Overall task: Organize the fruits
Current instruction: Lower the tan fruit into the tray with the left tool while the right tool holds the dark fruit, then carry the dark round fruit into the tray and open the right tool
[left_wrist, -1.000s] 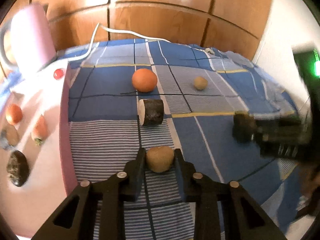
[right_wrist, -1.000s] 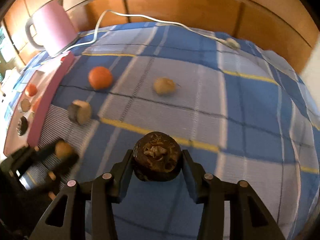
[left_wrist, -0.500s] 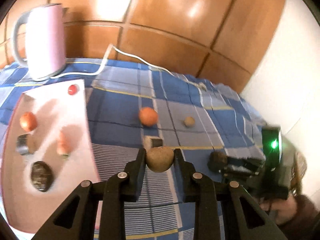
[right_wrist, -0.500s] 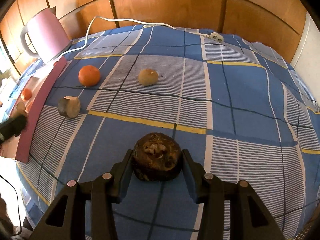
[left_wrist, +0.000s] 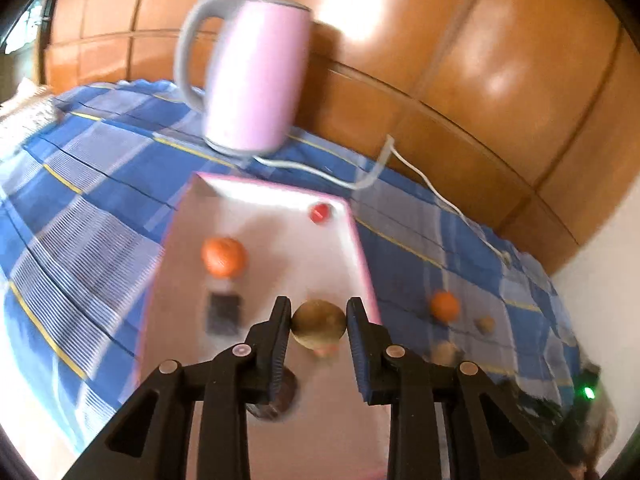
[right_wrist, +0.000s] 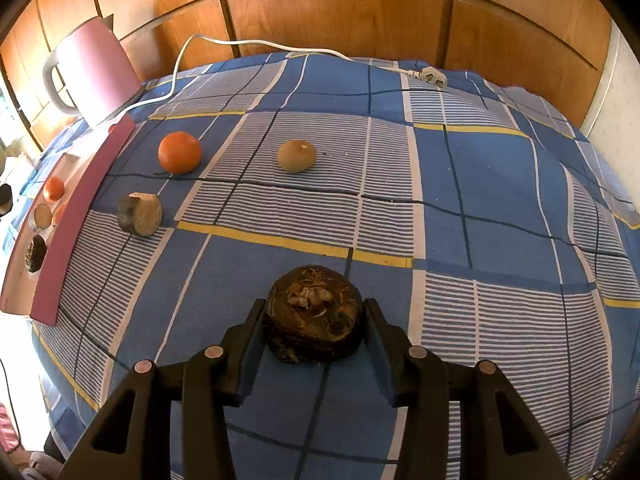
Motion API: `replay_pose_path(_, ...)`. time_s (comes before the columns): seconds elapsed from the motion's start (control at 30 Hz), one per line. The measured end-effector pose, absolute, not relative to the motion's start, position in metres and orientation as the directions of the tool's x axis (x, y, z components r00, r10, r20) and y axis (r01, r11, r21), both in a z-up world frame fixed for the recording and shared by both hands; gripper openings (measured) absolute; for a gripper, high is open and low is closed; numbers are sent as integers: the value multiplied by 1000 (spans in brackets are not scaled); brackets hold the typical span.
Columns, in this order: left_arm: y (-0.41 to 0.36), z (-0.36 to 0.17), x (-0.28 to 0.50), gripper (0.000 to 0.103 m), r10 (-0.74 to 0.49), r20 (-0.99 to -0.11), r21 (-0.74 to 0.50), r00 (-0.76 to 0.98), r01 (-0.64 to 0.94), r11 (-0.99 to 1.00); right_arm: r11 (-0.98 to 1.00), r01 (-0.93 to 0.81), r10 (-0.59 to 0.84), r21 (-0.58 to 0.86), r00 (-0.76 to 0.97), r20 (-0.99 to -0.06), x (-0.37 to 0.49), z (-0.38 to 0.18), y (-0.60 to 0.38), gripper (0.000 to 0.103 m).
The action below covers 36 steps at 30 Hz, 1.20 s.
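My left gripper (left_wrist: 319,322) is shut on a small round brown fruit (left_wrist: 319,323) and hangs above the pink tray (left_wrist: 362,252). On the tray lie an orange fruit (left_wrist: 223,256), a small red fruit (left_wrist: 320,213), a dark cut piece (left_wrist: 224,314) and a dark round fruit (left_wrist: 276,400), partly hidden by my finger. My right gripper (right_wrist: 314,322) is shut on a dark brown flat round fruit (right_wrist: 314,314) just over the blue checked cloth (right_wrist: 480,184). Loose on the cloth are an orange (right_wrist: 179,152), a brown fruit (right_wrist: 297,155) and a cut log-like piece (right_wrist: 140,214).
A pink kettle (left_wrist: 252,72) stands behind the tray, its white cable (right_wrist: 248,44) running along the back to a plug (right_wrist: 430,76). Wooden panels (right_wrist: 340,12) close the back; a white wall is at the right. The cloth's front edge drops off at the lower left.
My left gripper has lifted the brown fruit off the cloth and swung left until it is over the tray, rolling as it went. The right gripper has held still with its dark fruit.
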<state>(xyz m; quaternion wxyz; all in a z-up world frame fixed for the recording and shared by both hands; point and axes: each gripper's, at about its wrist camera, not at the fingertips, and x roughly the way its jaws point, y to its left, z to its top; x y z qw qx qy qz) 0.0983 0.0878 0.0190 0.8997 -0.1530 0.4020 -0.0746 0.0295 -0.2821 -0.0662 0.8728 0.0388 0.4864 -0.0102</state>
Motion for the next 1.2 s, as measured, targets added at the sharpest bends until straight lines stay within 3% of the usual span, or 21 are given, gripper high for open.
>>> replay_pose_path(0.3,90,24,153,32,-175,-702,-257,690,-16,966,997,55,14,50,524,-852,30,-66,-281,47)
replay_pose_path(0.43,88,32,152,58,-173,-682,-259,710,-14,966,997,55,11,46,521,-853,30,-66,-281,47)
replay_pose_path(0.57,89,30,140,63,-143,-692,-241,707,-39,970,998,55,3,36,521,-853,30,-66,-279,47)
replay_pose_path(0.83,90,17,98,93,-46,-733,-166,679,-113,980,998,58,-1,35,526,-851,29,-67,-279,47)
replay_pose_path(0.97,85,18,76,95,15,-716,-125,698,-149,981,998,60,-1,36,530,-848,29,-67,-279,48)
replay_pose_path(1.03,83,21,67,103,38,-701,-112,712,-162,980,998,61,-2,35,531,-847,29,-66,-279,48)
replay_pose_path(1.2,79,31,51,103,81,-656,-87,750,-182,980,998,61,-4,34,531,-847,28,-66,-279,48)
